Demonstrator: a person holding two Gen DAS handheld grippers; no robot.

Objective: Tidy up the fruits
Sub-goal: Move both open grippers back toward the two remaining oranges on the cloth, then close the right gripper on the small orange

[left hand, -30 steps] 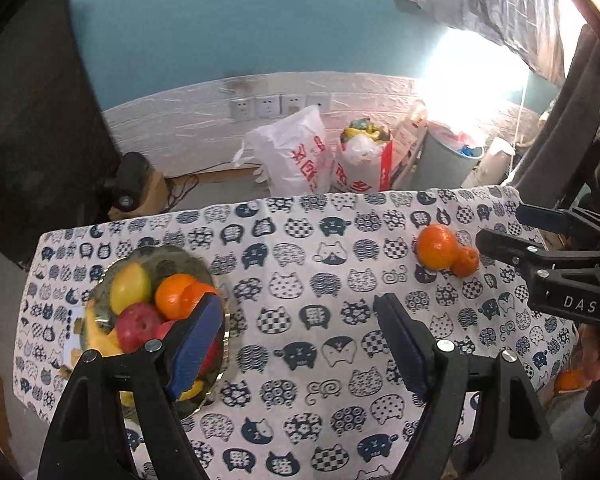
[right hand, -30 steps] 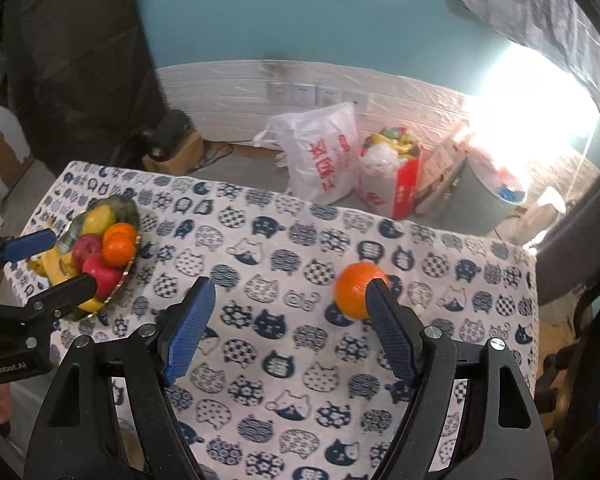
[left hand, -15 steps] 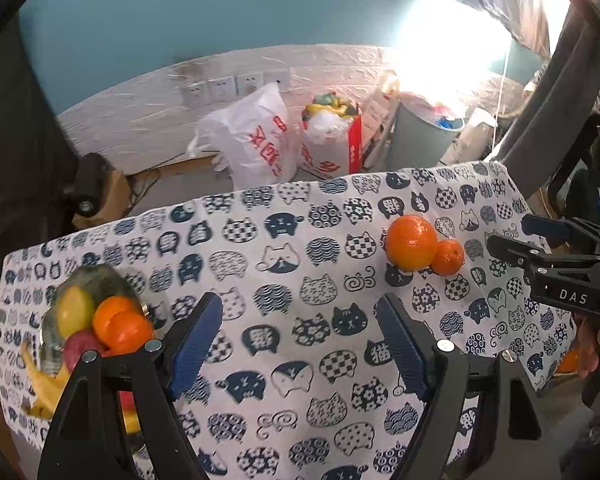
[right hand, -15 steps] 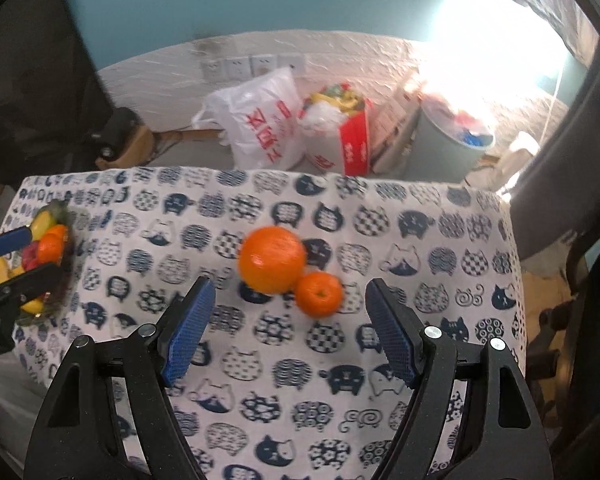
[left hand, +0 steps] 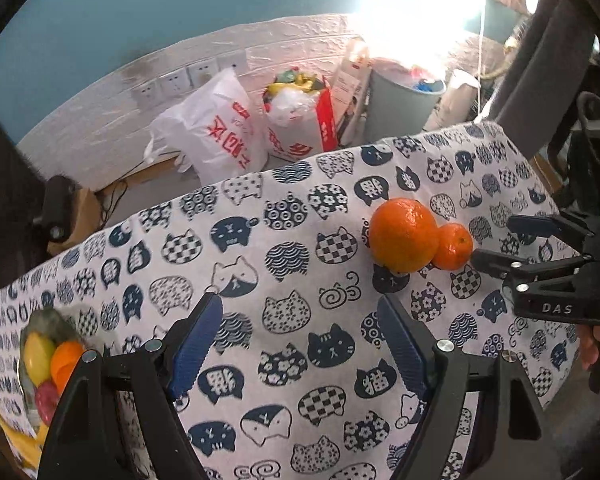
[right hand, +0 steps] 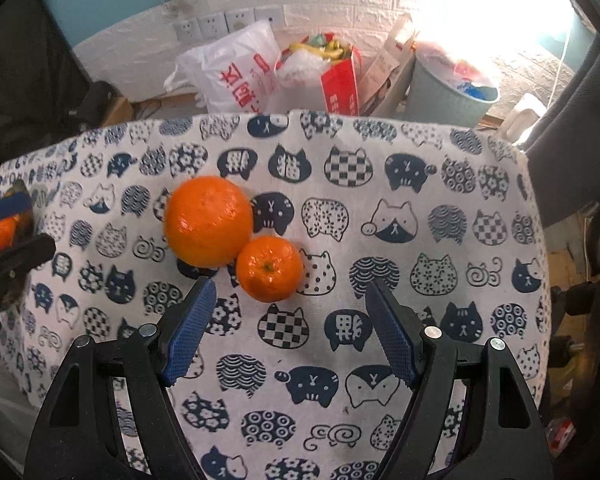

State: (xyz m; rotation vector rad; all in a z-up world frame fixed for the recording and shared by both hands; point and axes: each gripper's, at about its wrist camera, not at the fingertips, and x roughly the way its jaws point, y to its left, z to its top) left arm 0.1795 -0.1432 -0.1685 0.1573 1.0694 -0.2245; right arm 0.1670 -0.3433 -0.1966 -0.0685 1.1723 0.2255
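Both grippers have dropped closer to the cat-print tablecloth [right hand: 380, 208]. Right gripper [right hand: 290, 330] jaws apart, empty, just short of the small orange mandarin [right hand: 269, 269], which touches the large round orange [right hand: 209, 221]. Left gripper [left hand: 300, 344] apart, empty (fruit bowl [left hand: 46, 356] far left). Open cloth all round; far edge near.

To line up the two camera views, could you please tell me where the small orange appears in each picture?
Left wrist view: the small orange sits right of centre, touching the right side of the big orange.
Right wrist view: the small orange sits just left of centre, below and right of the big orange.
Shared landmark: the white plastic bag behind the table.
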